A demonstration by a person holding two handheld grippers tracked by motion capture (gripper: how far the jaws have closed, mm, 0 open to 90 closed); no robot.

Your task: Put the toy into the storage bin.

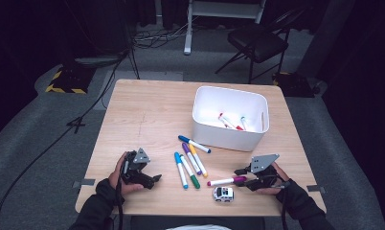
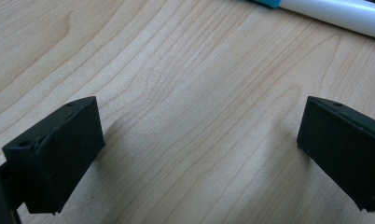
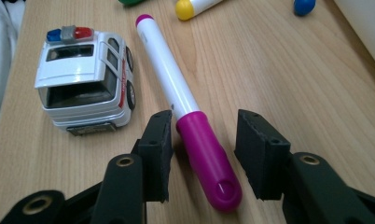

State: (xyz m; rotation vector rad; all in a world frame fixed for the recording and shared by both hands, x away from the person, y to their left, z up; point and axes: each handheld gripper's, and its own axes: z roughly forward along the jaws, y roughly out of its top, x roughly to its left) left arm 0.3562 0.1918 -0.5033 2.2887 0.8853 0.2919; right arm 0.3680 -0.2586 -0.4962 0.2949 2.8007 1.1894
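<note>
A white marker with a magenta cap (image 1: pixel 226 181) lies flat on the wooden table (image 1: pixel 142 115) near its front edge. In the right gripper view the cap end (image 3: pixel 209 154) sits between the two black jaws of my right gripper (image 3: pixel 205 128). The left jaw is close against the cap, and a gap shows beside the right jaw, so it is open around the marker. My left gripper (image 1: pixel 150 175) rests low at the front left. Its jaws stand wide apart (image 2: pixel 199 140) over bare wood with nothing between them.
A toy police car (image 1: pixel 223 193) stands just left of the magenta marker (image 3: pixel 176 88). Several loose markers (image 1: pixel 190 165) lie mid-table. A white bin (image 1: pixel 229 136) holding markers stands behind them. A folding chair (image 1: pixel 257 40) stands on the floor beyond the table.
</note>
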